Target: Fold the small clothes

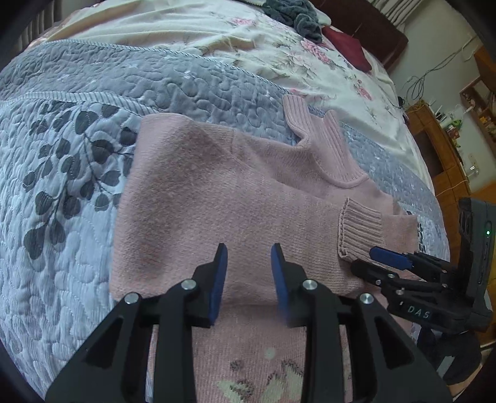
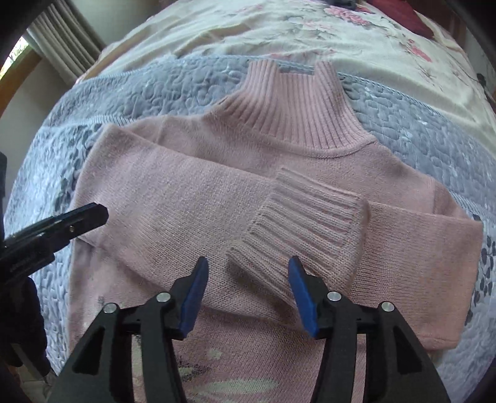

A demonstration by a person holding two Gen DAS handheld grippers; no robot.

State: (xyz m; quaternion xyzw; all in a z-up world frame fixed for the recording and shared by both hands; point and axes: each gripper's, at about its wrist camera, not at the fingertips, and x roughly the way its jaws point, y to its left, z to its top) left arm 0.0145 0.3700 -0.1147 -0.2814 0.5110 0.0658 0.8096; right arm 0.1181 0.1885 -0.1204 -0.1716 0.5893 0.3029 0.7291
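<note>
A pink sweater (image 2: 272,186) lies flat on the bed (image 2: 192,93), filling the frame's centre, one sleeve (image 2: 217,214) folded across. Both tongs, left (image 1: 249,257) and right (image 2: 248,272), hover parted, empty. Next likely folds the other sleeve inward.

My left claw (image 1: 249,248) hangs with its jaws apart over the pink sweater (image 1: 217,198), nothing between them. To the sweater's left and beyond its collar (image 1: 328,148) the quilt (image 1: 62,161) lies bare, and I can pass there. On the sweater's right my other claw (image 1: 376,255) stands in the way, just beside the folded sleeve's cuff (image 1: 359,229). Far past the collar a grey blanket (image 1: 294,12) and a dark red cloth (image 1: 350,46) lie, well apart from the sweater.
</note>
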